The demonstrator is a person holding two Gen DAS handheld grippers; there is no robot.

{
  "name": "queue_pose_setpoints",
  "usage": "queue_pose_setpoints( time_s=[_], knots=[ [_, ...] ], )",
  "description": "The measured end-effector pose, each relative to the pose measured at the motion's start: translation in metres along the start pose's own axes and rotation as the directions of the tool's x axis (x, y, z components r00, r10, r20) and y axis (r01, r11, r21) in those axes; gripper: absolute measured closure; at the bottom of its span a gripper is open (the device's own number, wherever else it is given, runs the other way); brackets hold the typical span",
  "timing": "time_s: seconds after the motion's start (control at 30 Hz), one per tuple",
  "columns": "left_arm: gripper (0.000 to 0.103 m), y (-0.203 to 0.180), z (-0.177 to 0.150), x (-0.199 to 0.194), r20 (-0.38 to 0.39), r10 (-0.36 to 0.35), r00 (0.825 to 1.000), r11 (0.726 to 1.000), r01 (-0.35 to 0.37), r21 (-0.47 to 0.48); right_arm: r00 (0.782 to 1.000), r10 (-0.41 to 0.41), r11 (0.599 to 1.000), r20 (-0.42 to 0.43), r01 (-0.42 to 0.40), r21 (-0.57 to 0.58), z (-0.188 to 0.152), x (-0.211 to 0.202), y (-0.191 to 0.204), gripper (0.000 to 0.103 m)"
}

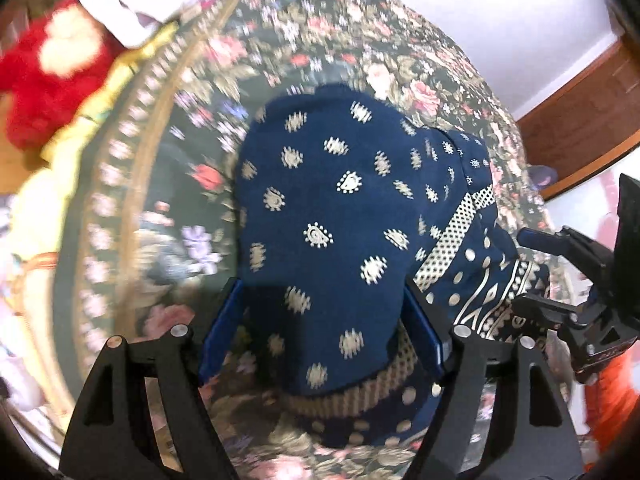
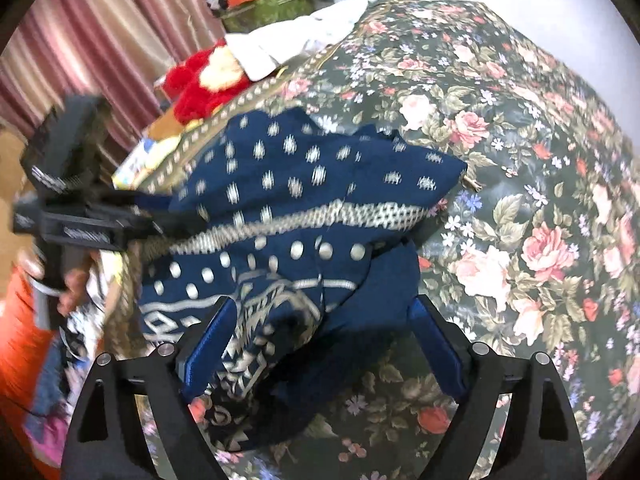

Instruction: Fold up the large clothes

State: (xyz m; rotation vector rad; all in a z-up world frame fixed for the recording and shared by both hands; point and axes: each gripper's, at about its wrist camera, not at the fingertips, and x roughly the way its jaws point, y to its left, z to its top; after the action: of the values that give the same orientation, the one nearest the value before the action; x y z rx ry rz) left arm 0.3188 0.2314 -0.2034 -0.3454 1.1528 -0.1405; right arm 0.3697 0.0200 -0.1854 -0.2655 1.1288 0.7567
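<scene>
Left claw (image 1: 320, 328) spread wide, blue pads either side of the navy-blue printed cotton garment with cream motifs (image 1: 340, 216) but not pressing it; cloth between the fingers, not clamped. Right claw (image 2: 324, 344) likewise apart, its left pad just beside the bunched patterned border, the right pad clear of the fabric. Garment lying in a rough folded heap on the dark floral bedspread (image 2: 520, 160), near the bed's trimmed edge.

Likely troubles, as a judgement: folded layers loose and puffed, so liable to spring open or slide once nothing holds them; border end under the right claw crumpled rather than flat, apt to leave a lumpy, crooked fold; a pad brushing the heap on withdrawal could drag the top layer askew; the two claws close together over one small bundle, so some risk of knocking each other.

Around: red and cream fluffy plush item (image 2: 200, 80) and white cloth (image 2: 288, 48) at the far bed edge, well apart from the garment; pink striped curtain (image 2: 100, 40) beyond. Ample bare bedspread to the right; nothing blocking there.
</scene>
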Motion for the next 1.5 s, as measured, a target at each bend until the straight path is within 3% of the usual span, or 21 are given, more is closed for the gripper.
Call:
queue_pose_setpoints(
  time_s=[0.13, 0.27, 0.33, 0.47, 0.6, 0.7, 0.77, 0.87, 0.97, 1.07, 1.17, 1.27, 1.3, 1.33, 1.4, 1.5],
  knots=[
    [0.024, -0.007, -0.021, -0.021, 0.064, 0.076, 0.995, 0.995, -0.080, 0.058, 0.997, -0.054, 0.998, -0.048, 0.054, -0.009, -0.017, 0.014, -0.006, 0.016],
    [0.021, -0.009, -0.047, -0.015, 0.035, 0.051, 0.998, 0.995, -0.053, 0.080, 0.998, 0.012, 0.997, -0.065, -0.007, 0.076, -0.035, 0.011, -0.027, 0.016],
    [0.016, -0.007, -0.054, -0.011, 0.050, 0.062, 0.997, 0.996, -0.065, 0.063, 0.996, 0.039, 0.993, -0.075, -0.030, 0.116, -0.042, 0.009, -0.037, 0.015],
    [0.016, -0.003, -0.061, -0.012, 0.066, 0.047, 0.997, 0.999, -0.046, -0.013, 0.998, 0.032, 0.990, -0.059, -0.024, 0.139, -0.052, -0.005, -0.044, 0.015],
    [0.016, -0.005, -0.073, -0.039, 0.118, 0.132, 0.984, 0.991, -0.132, -0.010, 1.000, -0.016, 0.991, 0.016, 0.014, 0.133, -0.055, -0.040, -0.038, 0.016],
    [0.017, -0.016, -0.076, -0.066, 0.188, 0.143, 0.972, 0.990, -0.143, -0.014, 0.991, -0.049, 0.991, 0.121, 0.033, 0.127, -0.055, -0.076, -0.024, 0.016],
    [0.017, -0.029, -0.079, -0.094, 0.264, 0.138, 0.954, 0.990, -0.143, -0.002, 0.980, -0.044, 0.992, 0.196, 0.020, 0.122, -0.055, -0.103, -0.011, 0.016],
    [0.017, -0.056, -0.082, -0.130, 0.376, 0.137, 0.917, 0.987, -0.158, 0.027, 0.945, -0.059, 0.994, 0.322, 0.024, 0.110, -0.053, -0.142, 0.012, 0.016],
    [0.017, -0.086, -0.089, -0.169, 0.488, 0.104, 0.867, 0.985, -0.157, 0.068, 0.890, -0.067, 0.995, 0.451, 0.029, 0.091, -0.057, -0.186, 0.037, 0.016],
    [0.017, -0.117, -0.100, -0.204, 0.594, 0.080, 0.801, 0.982, -0.166, 0.091, 0.817, -0.092, 0.996, 0.570, 0.064, 0.069, -0.067, -0.225, 0.063, 0.016],
    [0.017, -0.144, -0.118, -0.235, 0.691, 0.068, 0.719, 0.976, -0.191, 0.104, 0.741, -0.111, 0.994, 0.663, 0.093, 0.062, -0.082, -0.256, 0.085, 0.016],
    [0.017, -0.167, -0.139, -0.258, 0.771, 0.082, 0.631, 0.965, -0.245, 0.098, 0.683, -0.120, 0.992, 0.721, 0.102, 0.069, -0.098, -0.278, 0.103, 0.016],
    [0.017, -0.171, -0.144, -0.262, 0.784, 0.089, 0.615, 0.962, -0.257, 0.092, 0.665, -0.129, 0.991, 0.736, 0.111, 0.073, -0.103, -0.284, 0.109, 0.016],
    [0.017, -0.176, -0.152, -0.266, 0.804, 0.100, 0.587, 0.958, -0.275, 0.082, 0.646, -0.138, 0.990, 0.751, 0.119, 0.079, -0.110, -0.289, 0.114, 0.016],
    [0.017, -0.183, -0.164, -0.271, 0.826, 0.117, 0.552, 0.953, -0.296, 0.063, 0.622, -0.144, 0.989, 0.770, 0.123, 0.086, -0.121, -0.295, 0.124, 0.016],
    [0.017, -0.187, -0.179, -0.273, 0.842, 0.136, 0.523, 0.951, -0.307, 0.037, 0.607, -0.163, 0.985, 0.778, 0.142, 0.096, -0.133, -0.299, 0.136, 0.015]
  ],
)
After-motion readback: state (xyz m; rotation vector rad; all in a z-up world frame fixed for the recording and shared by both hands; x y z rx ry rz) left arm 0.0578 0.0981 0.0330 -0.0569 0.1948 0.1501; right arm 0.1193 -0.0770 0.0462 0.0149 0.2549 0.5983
